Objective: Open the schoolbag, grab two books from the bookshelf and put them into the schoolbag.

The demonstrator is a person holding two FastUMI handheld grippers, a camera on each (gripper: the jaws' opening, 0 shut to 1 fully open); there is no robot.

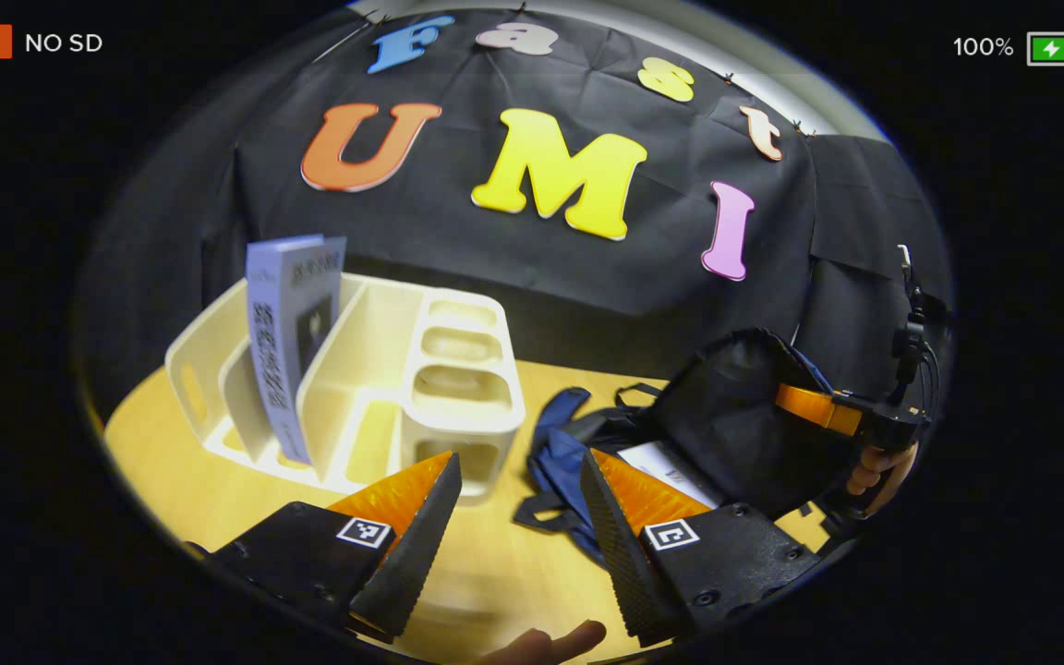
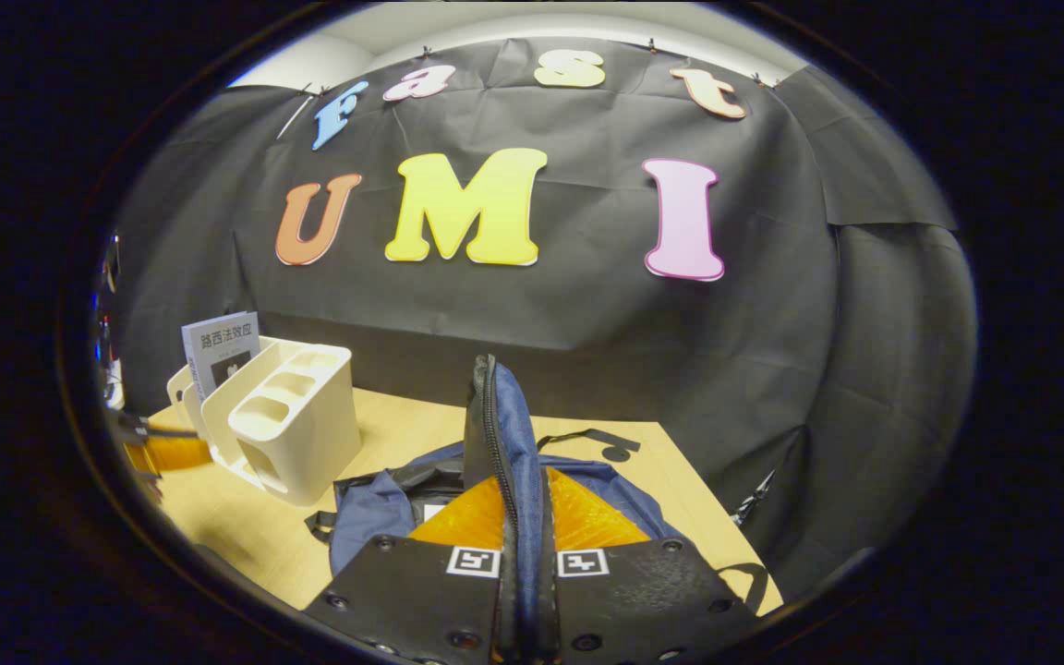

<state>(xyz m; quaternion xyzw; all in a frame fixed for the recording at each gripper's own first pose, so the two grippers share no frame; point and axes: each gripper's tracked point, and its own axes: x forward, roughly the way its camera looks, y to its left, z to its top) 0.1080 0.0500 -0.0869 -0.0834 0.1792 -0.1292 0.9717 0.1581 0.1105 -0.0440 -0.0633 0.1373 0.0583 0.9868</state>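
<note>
Holding the schoolbag's flap (image 2: pixel 504 434) upright in my clenched right claw (image 2: pixel 525 554), my released left claw (image 1: pixel 518 517) sits nearer the upright book (image 1: pixel 287 332), ahead-left in the bookshelf (image 1: pixel 421 369).

A blue schoolbag (image 2: pixel 495 462) lies open, flap raised; a grey book (image 1: pixel 287 337) stands upright in the cream bookshelf (image 1: pixel 421 369).

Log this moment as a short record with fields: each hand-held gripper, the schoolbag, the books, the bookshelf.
left hand-held gripper: open, holding nothing, above the table
right hand-held gripper: shut on the schoolbag's flap, holding it upright
schoolbag: open, lying on the table right of the bookshelf
book in bag: one white book visible inside
book on shelf: one, standing in a slot
bookshelf: cream, on the table's left side
</note>
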